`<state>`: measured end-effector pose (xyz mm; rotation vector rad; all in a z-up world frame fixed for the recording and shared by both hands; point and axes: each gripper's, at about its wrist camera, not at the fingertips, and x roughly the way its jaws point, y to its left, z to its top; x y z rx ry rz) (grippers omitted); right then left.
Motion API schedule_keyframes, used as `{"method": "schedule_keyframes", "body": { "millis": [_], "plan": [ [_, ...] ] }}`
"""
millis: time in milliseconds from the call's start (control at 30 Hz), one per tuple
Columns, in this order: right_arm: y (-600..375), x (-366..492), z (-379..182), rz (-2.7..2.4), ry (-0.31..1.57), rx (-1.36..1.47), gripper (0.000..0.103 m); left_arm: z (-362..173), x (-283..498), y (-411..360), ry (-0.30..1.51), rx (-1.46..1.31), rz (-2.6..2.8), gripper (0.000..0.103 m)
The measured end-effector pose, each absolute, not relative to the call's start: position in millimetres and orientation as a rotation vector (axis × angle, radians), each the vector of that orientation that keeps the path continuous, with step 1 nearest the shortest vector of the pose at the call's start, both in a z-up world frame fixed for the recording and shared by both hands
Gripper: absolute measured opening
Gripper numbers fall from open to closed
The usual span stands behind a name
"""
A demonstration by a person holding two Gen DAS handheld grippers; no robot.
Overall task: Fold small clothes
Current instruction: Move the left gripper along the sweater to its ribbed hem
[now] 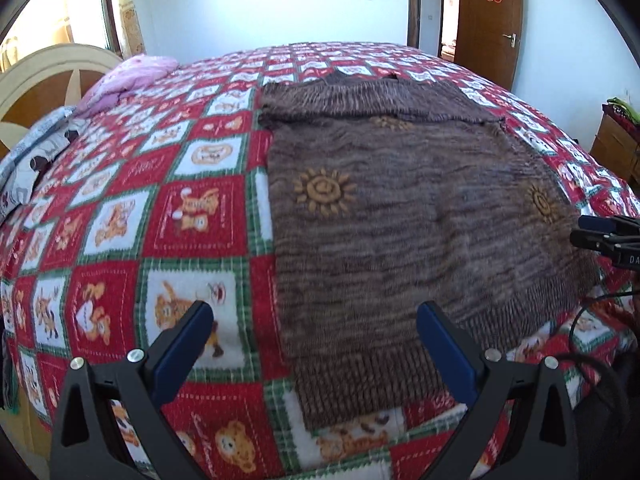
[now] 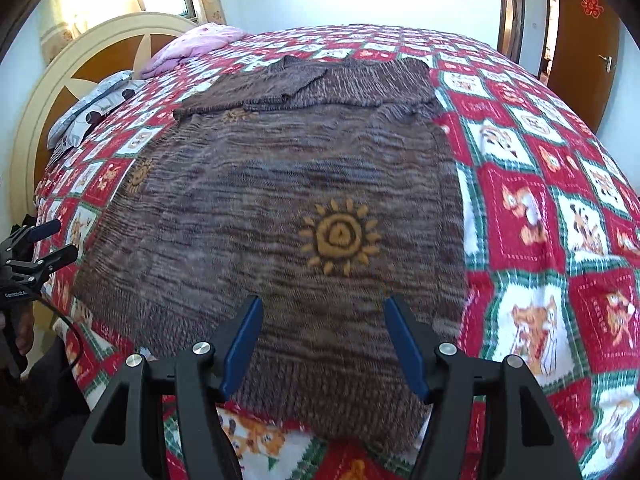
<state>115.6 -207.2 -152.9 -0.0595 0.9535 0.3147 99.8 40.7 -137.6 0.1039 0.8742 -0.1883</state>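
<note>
A brown knitted sweater (image 1: 400,220) with yellow sun motifs lies flat on the bed, its sleeves folded across the chest at the far end. My left gripper (image 1: 316,314) hangs open above the sweater's near left hem corner, nothing between its blue pads. In the right wrist view the same sweater (image 2: 288,200) fills the middle. Over its ribbed hem near the right corner my right gripper (image 2: 322,306) is open and empty. Each gripper shows at the edge of the other's view: the right gripper (image 1: 600,236) and the left gripper (image 2: 48,248).
A red, white and green bear-pattern blanket (image 1: 168,208) covers the bed. A pink cloth (image 1: 128,76) and a grey patterned pillow (image 1: 28,160) lie by the headboard (image 2: 80,64). A wooden door (image 1: 488,20) stands at the back right, and a cable (image 1: 592,320) trails by the bed's near edge.
</note>
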Motion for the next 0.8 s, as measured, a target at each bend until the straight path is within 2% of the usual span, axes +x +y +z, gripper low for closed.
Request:
{"method": "schedule_keyframes", "body": {
  "millis": [67,333,467,733,800],
  "plan": [
    [-209.7,112.7,-153.5,0.310,0.960,-0.061,0.064,-140.6,97.0,45.3,0.899,0.072,-0.204,0.101],
    [-207.0,102.6,-148.5,0.309,0.937,-0.084,0.064,-154.7,87.1,51.0,0.976,-0.016,-0.254,0.077],
    [-208.3,95.9,-147.3,0.307,0.925,-0.084,0.064,-166.1,88.5,51.3,1.026,-0.058,-0.274,0.069],
    [-218.9,94.9,-149.3,0.289,0.924,-0.059,0.064,-174.8,97.1,54.5,1.030,-0.094,-0.275,0.069],
    [-221.8,95.5,-150.1,0.285,0.929,-0.053,0.064,-175.6,99.1,58.5,1.035,-0.120,-0.271,0.064]
  ]
}}
